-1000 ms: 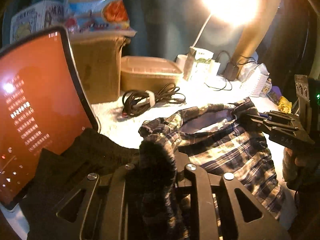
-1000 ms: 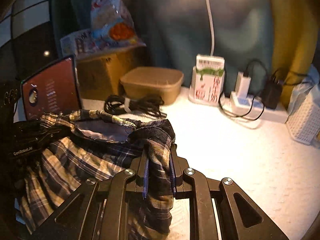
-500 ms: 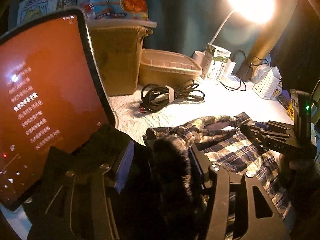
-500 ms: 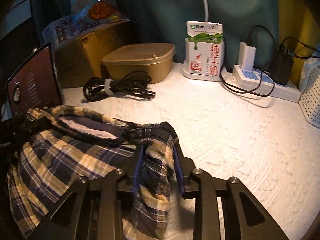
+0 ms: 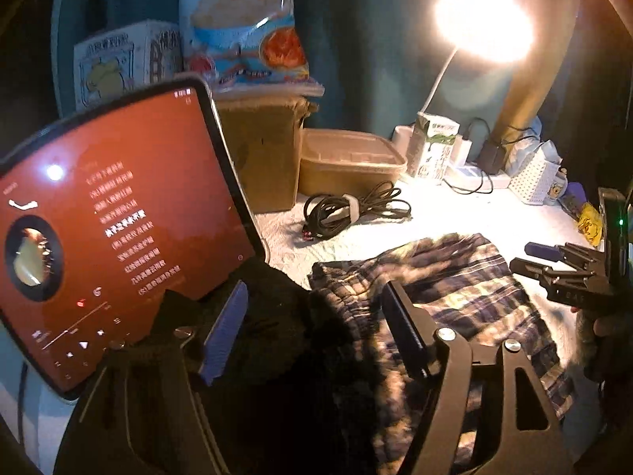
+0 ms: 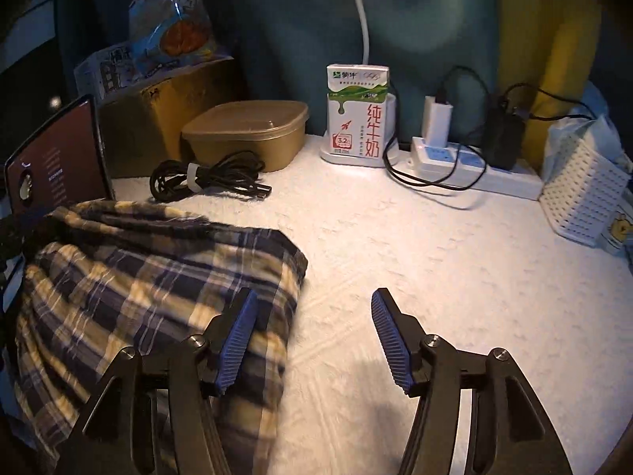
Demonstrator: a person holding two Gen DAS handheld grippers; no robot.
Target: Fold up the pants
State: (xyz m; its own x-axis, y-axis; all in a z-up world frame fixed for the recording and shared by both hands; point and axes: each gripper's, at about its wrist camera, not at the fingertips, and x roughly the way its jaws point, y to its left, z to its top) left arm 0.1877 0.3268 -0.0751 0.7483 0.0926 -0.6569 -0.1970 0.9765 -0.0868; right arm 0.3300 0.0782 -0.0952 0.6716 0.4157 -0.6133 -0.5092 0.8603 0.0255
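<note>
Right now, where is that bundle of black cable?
In the right wrist view the coiled black cable lies on the white table cover, just in front of the tan lidded container, between the tablet and the milk carton.

right gripper [image 6: 312, 332] jaws just opened, empty; plaid pants [image 6: 150, 285] flat beside.

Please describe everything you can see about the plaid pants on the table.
The plaid pants are soft woven cloth, checked in dark blue, cream and tan. They lie loosely flattened and wrinkled on the white textured table cover, before the tablet and the cable bundle. A bunched hem faces the back. No gripper pinches them; the right gripper stands open at their edge.
</note>
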